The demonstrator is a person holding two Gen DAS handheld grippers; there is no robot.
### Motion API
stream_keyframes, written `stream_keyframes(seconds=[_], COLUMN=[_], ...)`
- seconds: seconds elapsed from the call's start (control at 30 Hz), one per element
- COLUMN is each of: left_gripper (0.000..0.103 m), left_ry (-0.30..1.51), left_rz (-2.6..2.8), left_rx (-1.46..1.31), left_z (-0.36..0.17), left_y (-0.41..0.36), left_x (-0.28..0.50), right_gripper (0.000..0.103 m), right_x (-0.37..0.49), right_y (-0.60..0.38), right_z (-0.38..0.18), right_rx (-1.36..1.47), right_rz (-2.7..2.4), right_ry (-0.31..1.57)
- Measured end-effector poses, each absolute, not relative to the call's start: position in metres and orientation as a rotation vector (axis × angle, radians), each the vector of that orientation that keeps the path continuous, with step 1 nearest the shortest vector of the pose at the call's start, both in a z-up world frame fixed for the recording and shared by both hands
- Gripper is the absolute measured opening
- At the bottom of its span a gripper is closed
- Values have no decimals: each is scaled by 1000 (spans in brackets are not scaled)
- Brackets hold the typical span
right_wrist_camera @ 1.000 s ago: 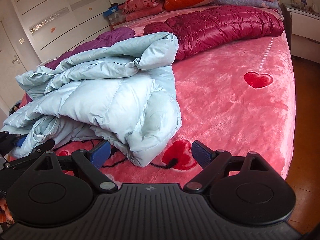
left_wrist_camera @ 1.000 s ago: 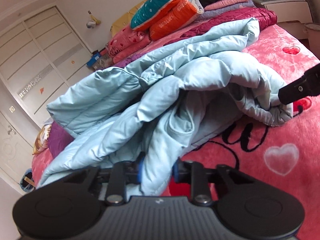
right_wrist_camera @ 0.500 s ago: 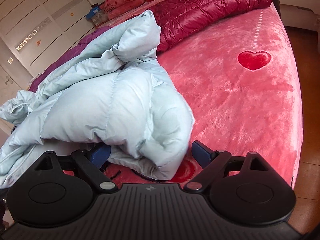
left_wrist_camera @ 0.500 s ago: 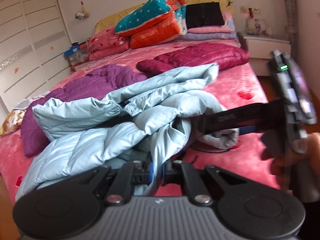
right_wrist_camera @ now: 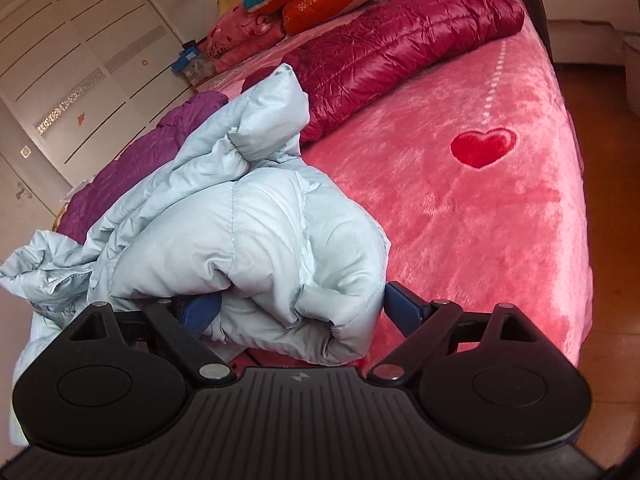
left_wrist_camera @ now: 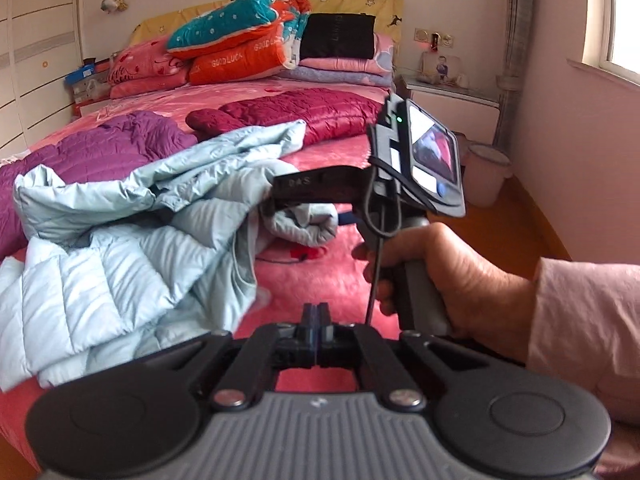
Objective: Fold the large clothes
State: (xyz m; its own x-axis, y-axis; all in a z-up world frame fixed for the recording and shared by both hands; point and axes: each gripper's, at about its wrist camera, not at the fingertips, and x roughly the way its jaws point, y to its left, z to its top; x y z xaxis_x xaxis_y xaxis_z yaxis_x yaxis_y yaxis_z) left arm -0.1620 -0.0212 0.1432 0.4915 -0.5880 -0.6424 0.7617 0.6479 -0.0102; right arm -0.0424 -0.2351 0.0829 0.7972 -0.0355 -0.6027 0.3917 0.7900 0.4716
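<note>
A pale blue padded jacket [left_wrist_camera: 132, 248] lies crumpled on the pink bed [left_wrist_camera: 320, 272]. It also shows in the right wrist view [right_wrist_camera: 248, 248]. My left gripper [left_wrist_camera: 316, 326] is shut and empty, just right of the jacket's near edge. My right gripper [right_wrist_camera: 300, 308] is open, with its blue pads [right_wrist_camera: 400, 306] on either side of a thick rolled fold of the jacket. In the left wrist view the right gripper's body [left_wrist_camera: 400, 184] reaches into the jacket's right end, and its fingertips are hidden.
A maroon padded jacket [right_wrist_camera: 400, 52] and a purple one [left_wrist_camera: 92, 152] lie further up the bed. Folded quilts and pillows [left_wrist_camera: 256, 44] are stacked at the headboard. A nightstand [left_wrist_camera: 452, 108] and a bin [left_wrist_camera: 486, 174] stand on the wooden floor at the right.
My left gripper has let go of the jacket's edge, closed fully and swung right. My right gripper has pushed forward so the rolled fold now sits between its open fingers.
</note>
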Motion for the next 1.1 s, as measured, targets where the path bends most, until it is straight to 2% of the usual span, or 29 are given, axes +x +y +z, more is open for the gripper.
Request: stream_keyframes(seconds=[0.3, 0.6, 0.7, 0.77, 0.8, 0.97, 1.1], left_gripper=[0, 0, 9, 31, 36, 46, 54], left_ry=[641, 618, 598, 592, 588, 576, 573], left_rz=[-675, -476, -397, -347, -328, -256, -235], left_rx=[259, 124, 46, -8, -28, -112, -145], left_z=[148, 147, 147, 147, 146, 140, 134], left_y=[12, 78, 104, 121, 128, 167, 185], left_x=[-154, -139, -127, -118, -114, -106, -107], right_gripper=[103, 103, 103, 103, 103, 103, 99], right_x=[-68, -94, -104, -103, -101, -91, -74], right_y=[-206, -126, -91, -67, -56, -4, 27], right_z=[101, 137, 145, 147, 147, 141, 131], right_rx=[454, 86, -13, -66, -91, -214, -286], right_rz=[-179, -31, 63, 108, 119, 141, 167], right_ry=[584, 484, 475, 486, 498, 530, 543])
